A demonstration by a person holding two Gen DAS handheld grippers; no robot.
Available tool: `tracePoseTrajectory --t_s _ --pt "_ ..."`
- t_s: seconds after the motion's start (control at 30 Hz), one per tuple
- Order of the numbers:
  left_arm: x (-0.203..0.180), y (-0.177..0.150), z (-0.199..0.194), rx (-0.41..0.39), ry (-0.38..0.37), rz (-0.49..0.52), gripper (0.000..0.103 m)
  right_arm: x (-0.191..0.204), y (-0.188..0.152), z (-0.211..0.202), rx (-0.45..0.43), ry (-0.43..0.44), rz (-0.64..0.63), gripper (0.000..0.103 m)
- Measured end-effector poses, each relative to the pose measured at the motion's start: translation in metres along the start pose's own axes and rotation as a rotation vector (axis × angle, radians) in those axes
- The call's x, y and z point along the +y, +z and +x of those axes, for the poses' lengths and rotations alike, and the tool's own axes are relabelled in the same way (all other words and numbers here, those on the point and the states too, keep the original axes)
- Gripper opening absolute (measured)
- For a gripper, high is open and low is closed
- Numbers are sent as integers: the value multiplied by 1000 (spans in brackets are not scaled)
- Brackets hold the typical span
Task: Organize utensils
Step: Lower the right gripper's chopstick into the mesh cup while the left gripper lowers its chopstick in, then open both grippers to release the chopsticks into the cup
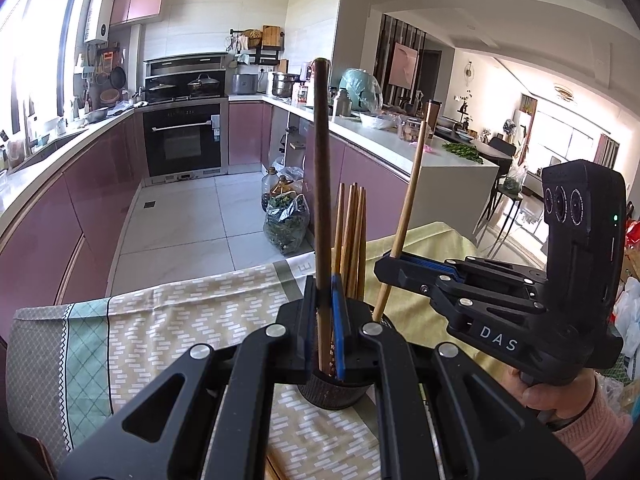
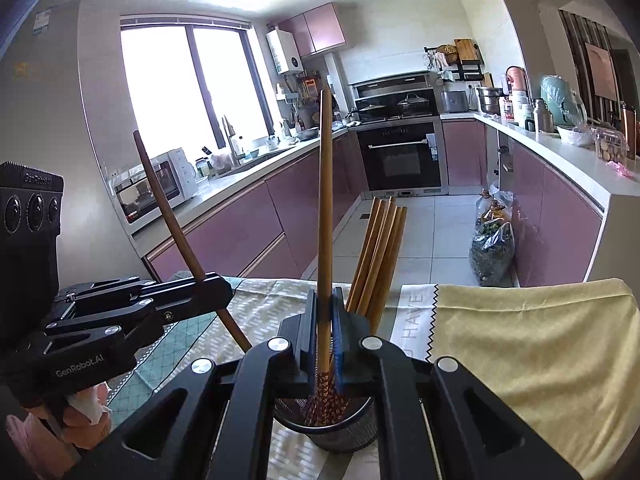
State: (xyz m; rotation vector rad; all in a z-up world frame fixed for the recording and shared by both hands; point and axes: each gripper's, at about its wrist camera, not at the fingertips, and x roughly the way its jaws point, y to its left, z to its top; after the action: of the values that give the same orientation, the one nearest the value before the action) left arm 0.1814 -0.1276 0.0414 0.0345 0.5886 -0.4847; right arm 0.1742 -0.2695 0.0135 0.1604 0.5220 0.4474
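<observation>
My landmark is the dark mesh holder (image 2: 326, 424) standing on the patterned tablecloth (image 1: 168, 320), and everything else I place from it. My left gripper (image 1: 325, 312) sits just on the near side of that holder, its jaws clamped on a dark brown chopstick (image 1: 321, 168) that stands nearly upright with its decorated lower end dipping inside the holder's rim. My right gripper (image 2: 325, 340) comes in from the holder's right side, jaws pinched tight on a lighter chopstick (image 2: 325, 200) whose patterned tip also reaches into the holder. A bundle of chopsticks (image 2: 380, 256) already stands in the holder, leaning toward its far side, just beyond both my sticks.
</observation>
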Motion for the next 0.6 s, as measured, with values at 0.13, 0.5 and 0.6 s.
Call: tracePoseTrajectory --t_s 0.13,0.5,0.6 --pt "1 -1 6 13 5 7 8 -2 -4 0 9 0 5 6" --pt "0 -7 13 40 22 25 8 -2 -12 6 38 2 14 6" --pt "0 -8 17 47 25 29 8 -2 -14 8 43 0 15 6"
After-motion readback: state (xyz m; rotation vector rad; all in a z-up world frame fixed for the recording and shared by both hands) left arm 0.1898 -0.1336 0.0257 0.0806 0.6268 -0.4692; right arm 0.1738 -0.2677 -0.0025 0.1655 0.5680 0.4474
